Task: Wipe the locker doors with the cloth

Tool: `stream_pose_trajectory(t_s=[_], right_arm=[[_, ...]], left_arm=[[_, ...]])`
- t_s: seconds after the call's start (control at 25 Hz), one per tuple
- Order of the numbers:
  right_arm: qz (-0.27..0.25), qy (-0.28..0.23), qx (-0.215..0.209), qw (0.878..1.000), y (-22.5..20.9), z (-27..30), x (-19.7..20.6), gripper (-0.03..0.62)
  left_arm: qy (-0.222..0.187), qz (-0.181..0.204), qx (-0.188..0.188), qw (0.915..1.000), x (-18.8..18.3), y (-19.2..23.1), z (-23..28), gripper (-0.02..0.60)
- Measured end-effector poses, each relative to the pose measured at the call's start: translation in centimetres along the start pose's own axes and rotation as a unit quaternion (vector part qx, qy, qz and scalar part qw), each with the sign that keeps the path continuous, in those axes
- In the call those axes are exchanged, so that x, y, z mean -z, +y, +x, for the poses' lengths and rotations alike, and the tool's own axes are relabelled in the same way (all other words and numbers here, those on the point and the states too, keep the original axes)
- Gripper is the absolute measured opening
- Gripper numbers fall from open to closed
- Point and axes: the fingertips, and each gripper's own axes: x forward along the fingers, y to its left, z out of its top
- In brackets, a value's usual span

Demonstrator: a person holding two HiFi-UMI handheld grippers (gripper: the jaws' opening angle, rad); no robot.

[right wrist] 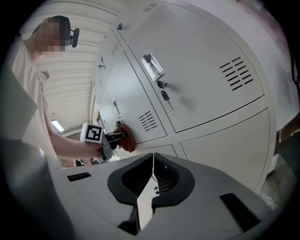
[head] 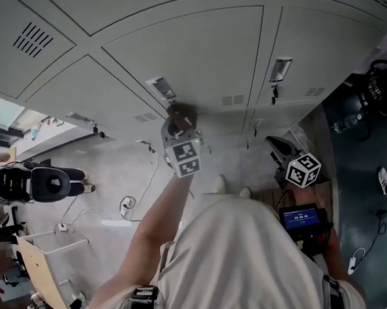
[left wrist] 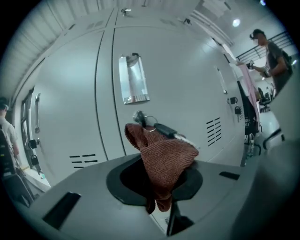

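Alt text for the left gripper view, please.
The left gripper is shut on a reddish-brown cloth, holding it up to a grey locker door right by the key in its lock, below a metal handle. A person stands far right in the background.

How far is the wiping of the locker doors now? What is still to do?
Done: the cloth is picked up, clamped in the left gripper. In hand: it is held at one locker door, beside the key in its lock; the right gripper is shut and empty. Left: no door shows wiping marks, so I cannot tell which are finished; the neighbouring doors probably remain.
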Motion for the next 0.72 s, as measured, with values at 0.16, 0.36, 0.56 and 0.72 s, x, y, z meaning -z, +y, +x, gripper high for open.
stream_pose_trajectory(t_s=[0.16,0.36,0.56,0.72], right_arm=[[0.008,0.002,0.009,1.0,-0.3,-0.9,0.6,0.018],[0.013,-0.008,0.021,1.0,-0.7,-1.8,0.6,0.018],[0.02,-0.017,0.034,0.999,-1.3,-3.1,1.0,0.018],[0.02,-0.023,0.038,0.999,-1.6,-3.6,0.8,0.018]], left_arm=[[-0.043,-0.031,0.006,0.9986,-2.6,-2.7,-0.4,0.074],[-0.054,-0.086,0.014,0.9947,-4.5,-4.5,-0.2,0.074],[-0.058,-0.073,0.075,0.9928,-5.9,-9.4,0.3,0.074],[-0.064,-0.046,0.136,0.9875,-7.8,-15.0,0.9,0.074]])
